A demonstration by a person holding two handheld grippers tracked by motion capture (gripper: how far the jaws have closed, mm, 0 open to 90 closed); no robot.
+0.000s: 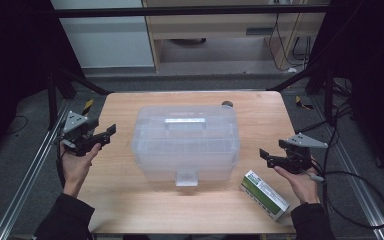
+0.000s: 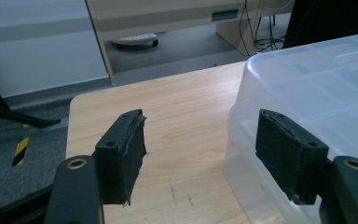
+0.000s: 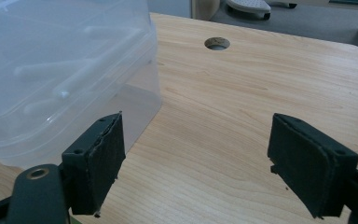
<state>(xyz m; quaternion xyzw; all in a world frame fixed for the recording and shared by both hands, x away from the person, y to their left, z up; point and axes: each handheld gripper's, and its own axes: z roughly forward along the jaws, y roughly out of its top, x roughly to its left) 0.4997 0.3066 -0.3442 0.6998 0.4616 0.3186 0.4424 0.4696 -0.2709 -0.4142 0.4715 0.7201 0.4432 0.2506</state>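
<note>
A clear plastic storage box [image 1: 186, 142] with a closed lid and a flat top handle stands in the middle of the wooden table [image 1: 130, 200]. My left gripper [image 1: 107, 134] hovers off the box's left side, jaws wide apart and empty, pointing toward it. In the left gripper view the box [image 2: 317, 79] lies behind the right jaw, with bare table between the jaws of the left gripper [image 2: 200, 116]. My right gripper [image 1: 266, 157] is held off the box's right side, also open and empty. In the right gripper view the box [image 3: 60, 70] sits to the left of the right gripper [image 3: 198, 119].
A green and white carton [image 1: 264, 194] lies on the table's front right corner, close to my right hand. A round cable hole [image 1: 227, 104] sits at the table's far edge behind the box. Black frame struts and cables flank the table on both sides.
</note>
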